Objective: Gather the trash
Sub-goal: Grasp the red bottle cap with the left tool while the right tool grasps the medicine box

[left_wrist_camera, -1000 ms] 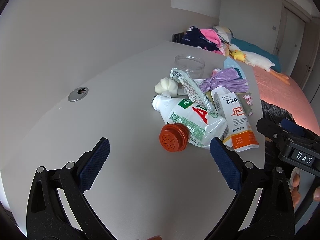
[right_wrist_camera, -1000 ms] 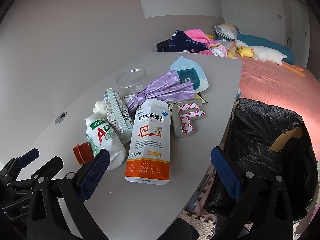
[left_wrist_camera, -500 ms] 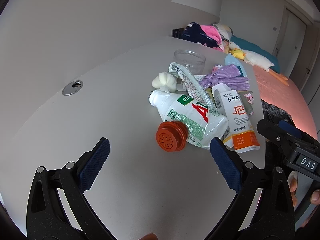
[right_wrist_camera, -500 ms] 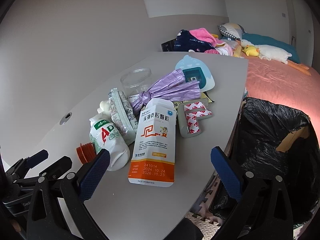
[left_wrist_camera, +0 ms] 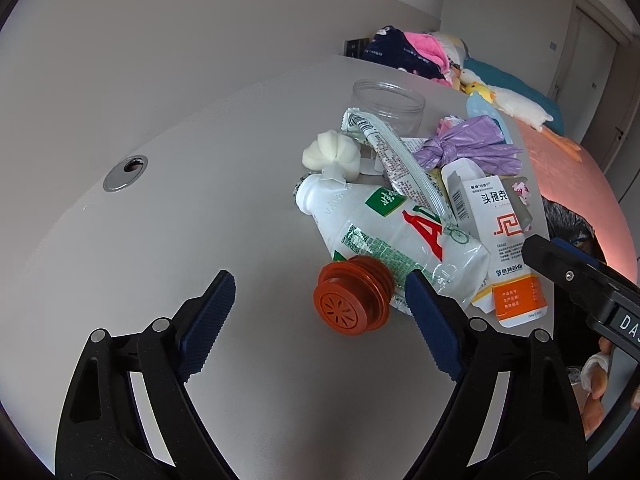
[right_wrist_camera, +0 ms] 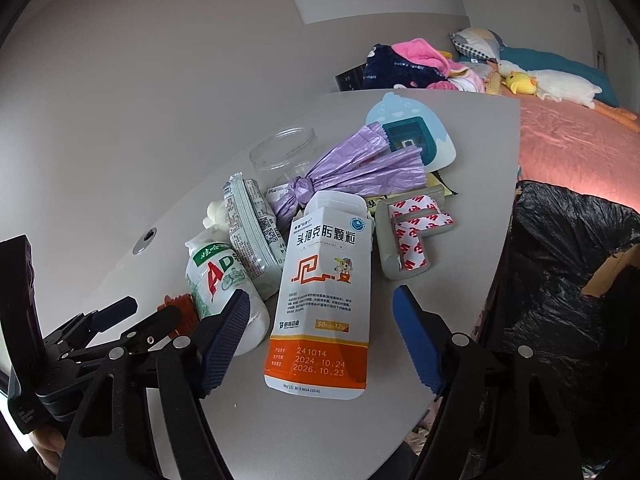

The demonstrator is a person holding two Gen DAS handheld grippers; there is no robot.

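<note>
A heap of trash lies on the grey table [left_wrist_camera: 160,240]. A white AD bottle [left_wrist_camera: 392,236] with an orange cap [left_wrist_camera: 352,300] lies nearest my left gripper [left_wrist_camera: 320,304], which is open, its fingers either side of the cap. A white and orange medicine box [right_wrist_camera: 320,292] lies in front of my right gripper [right_wrist_camera: 320,320], which is open around its lower end. The bottle [right_wrist_camera: 216,280] also shows in the right wrist view. A black trash bag [right_wrist_camera: 568,300] hangs open beside the table's right edge.
The heap also holds a grey snack wrapper [right_wrist_camera: 252,232], a knotted purple bag [right_wrist_camera: 352,168], a clear plastic jar [right_wrist_camera: 284,156], a white foam ball [left_wrist_camera: 332,152] and a grey corner guard [right_wrist_camera: 408,232]. A metal cable grommet [left_wrist_camera: 125,167] sits in the table. A bed [right_wrist_camera: 568,128] lies behind.
Both grippers have moved closer to the heap. The left one now frames the orange cap, the right one frames the medicine box.
</note>
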